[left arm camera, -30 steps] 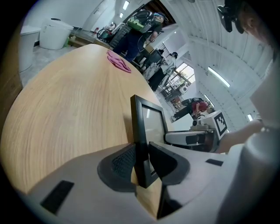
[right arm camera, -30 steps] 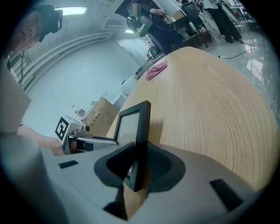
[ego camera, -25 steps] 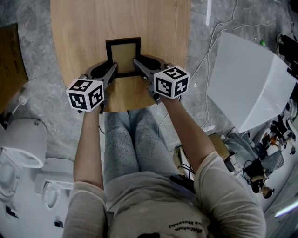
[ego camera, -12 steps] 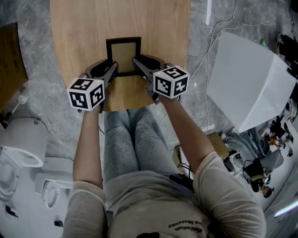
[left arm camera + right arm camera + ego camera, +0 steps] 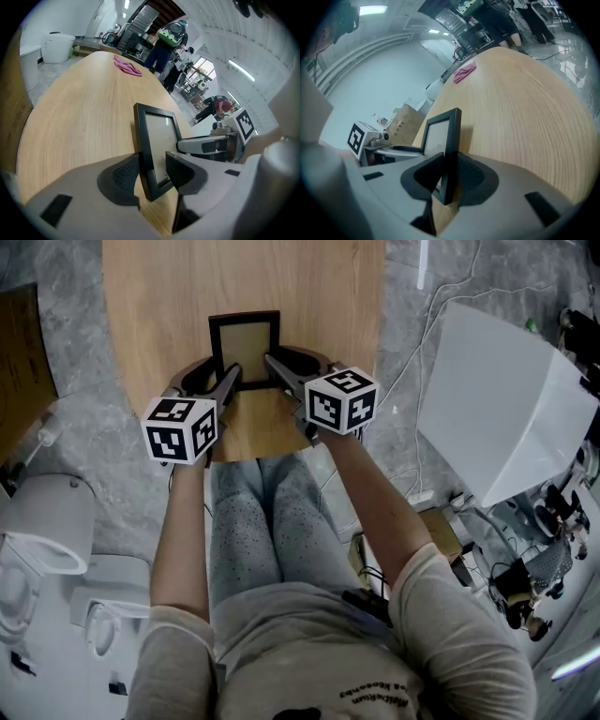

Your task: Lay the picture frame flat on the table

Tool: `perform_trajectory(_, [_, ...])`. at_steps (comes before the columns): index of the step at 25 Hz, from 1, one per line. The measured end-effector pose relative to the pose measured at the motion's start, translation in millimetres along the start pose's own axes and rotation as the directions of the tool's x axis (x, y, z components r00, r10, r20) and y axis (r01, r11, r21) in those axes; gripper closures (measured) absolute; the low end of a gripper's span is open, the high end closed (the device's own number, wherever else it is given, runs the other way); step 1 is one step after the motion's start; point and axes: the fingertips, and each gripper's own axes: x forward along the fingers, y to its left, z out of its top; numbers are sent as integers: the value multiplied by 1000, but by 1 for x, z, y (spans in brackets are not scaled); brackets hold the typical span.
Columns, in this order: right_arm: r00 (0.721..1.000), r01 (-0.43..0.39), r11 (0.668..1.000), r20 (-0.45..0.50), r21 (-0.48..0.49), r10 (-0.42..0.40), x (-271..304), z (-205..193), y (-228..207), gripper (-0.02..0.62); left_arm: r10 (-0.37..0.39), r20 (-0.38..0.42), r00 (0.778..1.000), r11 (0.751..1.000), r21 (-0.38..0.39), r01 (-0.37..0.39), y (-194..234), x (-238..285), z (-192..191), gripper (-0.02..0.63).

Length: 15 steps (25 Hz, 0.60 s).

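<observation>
A black picture frame with a pale beige panel stands nearly upright on the wooden table, close to its near edge. My left gripper straddles the frame's lower left corner. Its jaws are opening: the outer pad sits against the frame's back, and a gap shows at the inner pad. My right gripper is shut on the lower right corner, both pads pressed on the frame edge. Each gripper shows in the other's view: the right gripper and the left gripper.
A pink cloth lies at the table's far end, where people stand. A large white panel and cables lie on the floor at right. White toilets and a cardboard box are at left.
The left jaws have spread apart around the frame's corner. Both grippers and the frame have shifted slightly away from me and a little left.
</observation>
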Motion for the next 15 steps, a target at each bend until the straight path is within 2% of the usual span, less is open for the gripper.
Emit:
perform_trajectory(11, [1000,-3,1000,-13,-5,3,3,1,2,506,104,33,994,994,24,-105,6,-8,7,390])
perform_trajectory(15, [1000,5,1000,-20,-5,-5,4,0,1,505,156,74,985,985,67,-161,9,-17,15,393])
